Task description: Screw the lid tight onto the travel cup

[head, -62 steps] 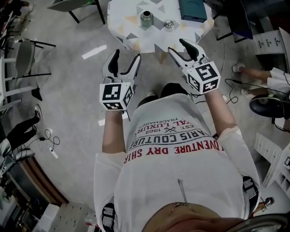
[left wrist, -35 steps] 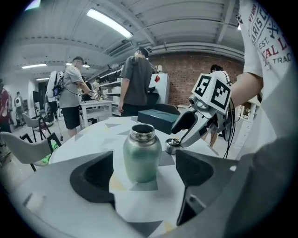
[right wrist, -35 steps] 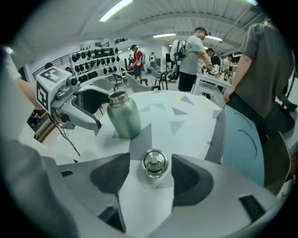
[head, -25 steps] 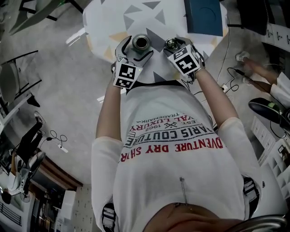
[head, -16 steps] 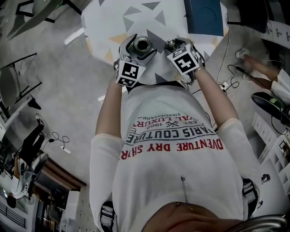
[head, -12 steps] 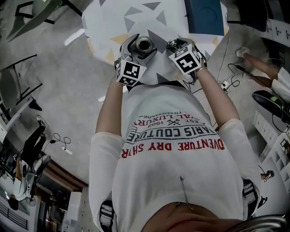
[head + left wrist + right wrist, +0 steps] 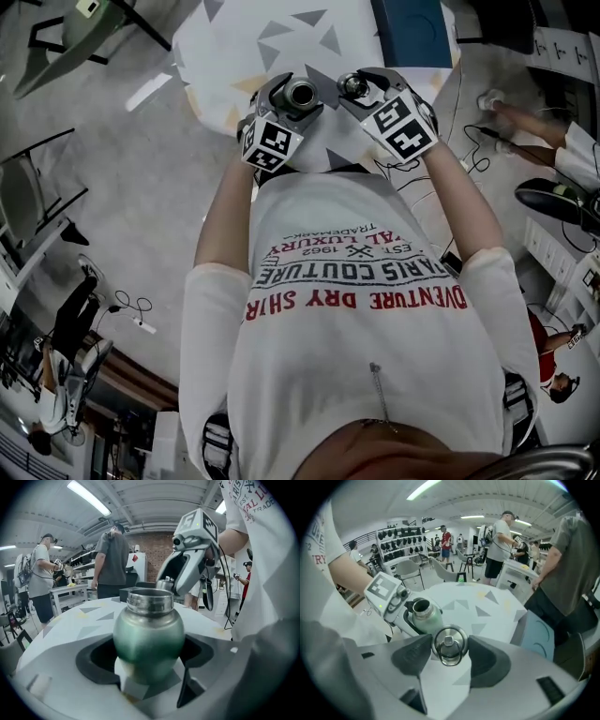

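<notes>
**Status.** Nothing is threaded yet. The cup (image 7: 300,94) stands upright on the table (image 7: 234,37) at its near edge, with its mouth bare. The lid (image 7: 354,86) is just to the right of the cup, apart from it, top side up with its carry loop showing. Judged stage: both parts are being taken hold of and no joining has begun.

**Left gripper** (image 7: 295,95). Its jaws are closing round the belly of the cup. In the left gripper view the cup (image 7: 149,639) fills the gap between them and the pads look right at its sides. I judge the clamp is not yet made, because the pads are not visibly bearing on the metal.

**Right gripper** (image 7: 360,82). Its jaws are on the lid. In the right gripper view the lid (image 7: 449,645) sits square between the pads, and both pads touch its rim. I cannot tell whether the lid rests on the table or is just clear of it.

**Left to do (judgement).**
- Firm up the hold on the cup.
- Carry the lid left over the mouth and seat it level.
- Turn it down until tight.

**Containers.**
- Cup: green body, steel neck, open. The inside is dark in both the head view and the right gripper view, and no contents can be made out.
- Blue box (image 7: 412,33): far right on the table. Only its top face shows, so its contents are unknown.
</notes>
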